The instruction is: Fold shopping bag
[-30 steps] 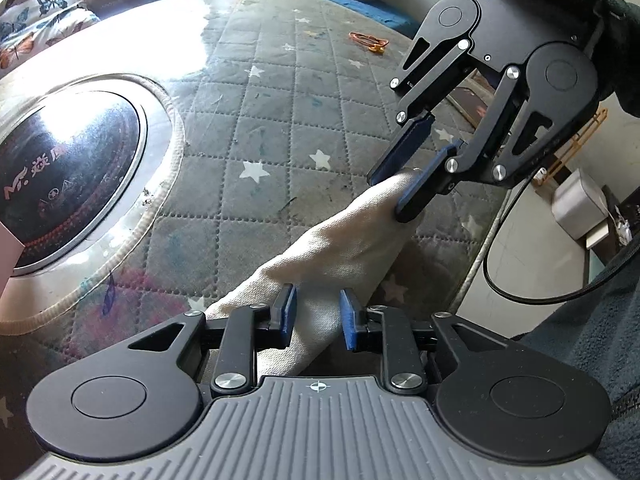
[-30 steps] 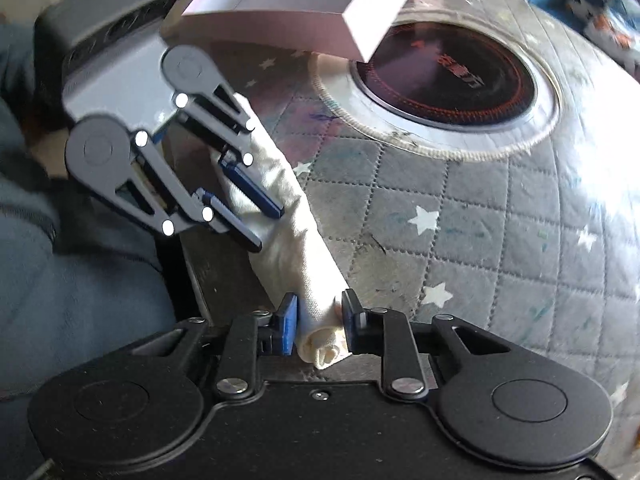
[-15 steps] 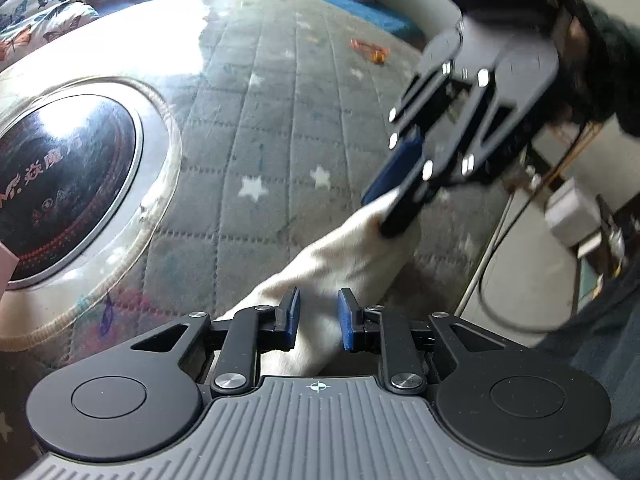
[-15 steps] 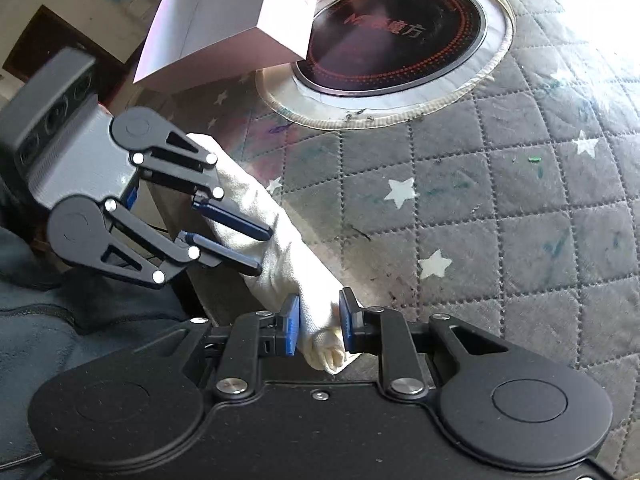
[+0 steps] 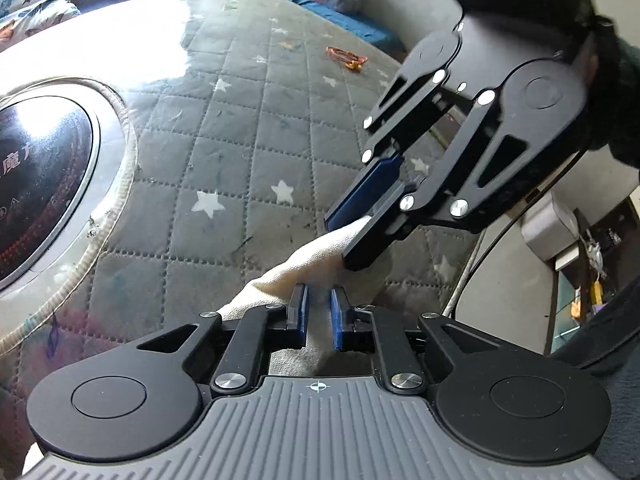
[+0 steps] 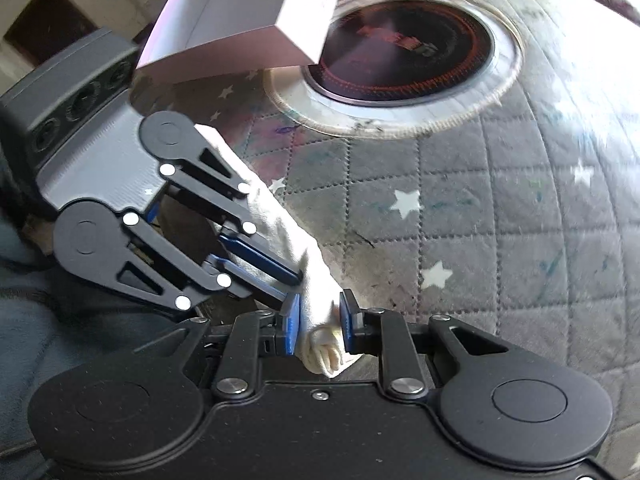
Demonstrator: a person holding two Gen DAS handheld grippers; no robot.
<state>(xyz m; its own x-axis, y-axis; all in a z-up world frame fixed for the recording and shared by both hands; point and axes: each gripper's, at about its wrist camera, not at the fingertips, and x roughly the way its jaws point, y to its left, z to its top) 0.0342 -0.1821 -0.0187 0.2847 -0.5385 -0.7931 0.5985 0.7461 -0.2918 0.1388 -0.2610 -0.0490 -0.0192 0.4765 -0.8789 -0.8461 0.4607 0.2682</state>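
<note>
Both my grippers are on the shopping bag (image 5: 304, 264) right now, a cream cloth bundle gathered into a long narrow roll along the near edge of the quilted star-print table cover (image 5: 240, 152). In the left wrist view the roll runs from bottom centre up toward the right of the frame. My left gripper (image 5: 319, 316) has its blue pads on either side of the cloth with a narrow gap showing; whether they truly pinch it, I cannot tell. My right gripper (image 5: 360, 224), coming in from the upper right, is clamped on the far end, cloth poking out between its pads.

In the right wrist view, same story from the other end: my right gripper (image 6: 319, 326) squeezes the bunched tip at bottom centre, and the bag (image 6: 280, 232) stretches away toward the upper left, where my left gripper (image 6: 280, 276) crosses it.

So the long axis runs straight from one gripper to the other, and the two sit close together, with only a short span of roll between them. By my judgement the next fold turns on bringing one end over along that axis. The right holds the very tip; the left sits further in.

Writing: the round dark cooktop (image 5: 36, 184) at the left edge shows a Chinese character, "魔", with the rest cut off. A pale box (image 6: 240, 16) sits at upper left in the right wrist view, no label legible.
</note>
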